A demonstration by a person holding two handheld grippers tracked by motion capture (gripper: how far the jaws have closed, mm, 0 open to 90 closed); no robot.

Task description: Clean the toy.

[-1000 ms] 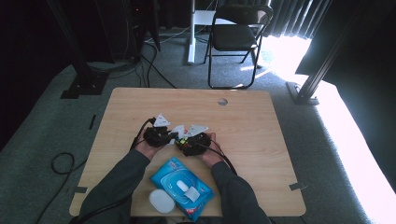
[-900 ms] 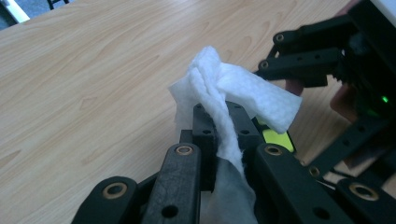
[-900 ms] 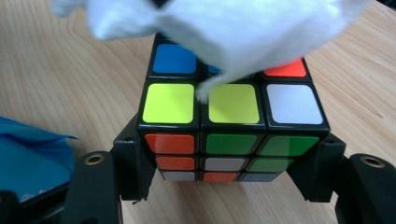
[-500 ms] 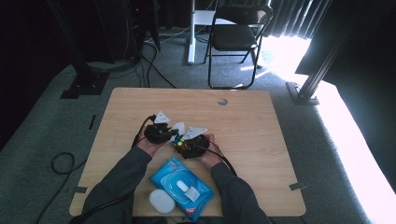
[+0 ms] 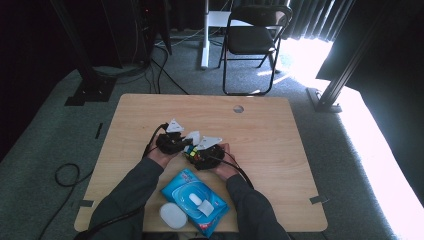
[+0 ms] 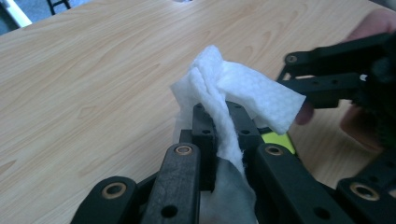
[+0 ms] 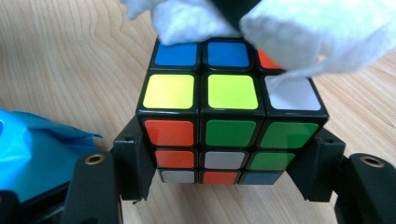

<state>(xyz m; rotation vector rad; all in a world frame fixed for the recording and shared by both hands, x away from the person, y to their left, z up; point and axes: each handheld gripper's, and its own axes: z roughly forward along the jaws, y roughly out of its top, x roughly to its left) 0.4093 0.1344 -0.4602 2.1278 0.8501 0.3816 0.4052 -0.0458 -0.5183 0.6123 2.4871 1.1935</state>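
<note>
The right gripper (image 7: 224,158) is clamping a Rubik's cube (image 7: 229,116) by its two side faces, jaws closed only as far as the cube's width, cube sitting just above the wooden table (image 7: 60,56). The left gripper (image 6: 219,140) is pinching a white wet wipe (image 6: 238,93) between nearly closed jaws, the wipe bunching up past the tips and trailing back under them. In the right gripper view the wipe (image 7: 299,32) is pressing on the far top edge of the cube, just beyond the right jaws. Risks, as a judgement: the wipe is being held by a thin fold, so a hard rub could be pulling it out of the jaws; pushing sideways on the top layer could be twisting that layer or levering the cube out of the side grip, since only the lower layers look clamped. The blue wipes pack (image 5: 196,200) is lying just behind the grippers toward the person, with a white lid-like disc (image 5: 173,216) beside it. Compared with the earlier high views, both grippers are sitting in nearly the same spot mid-table, tips together, only a slight shift showing.
</note>
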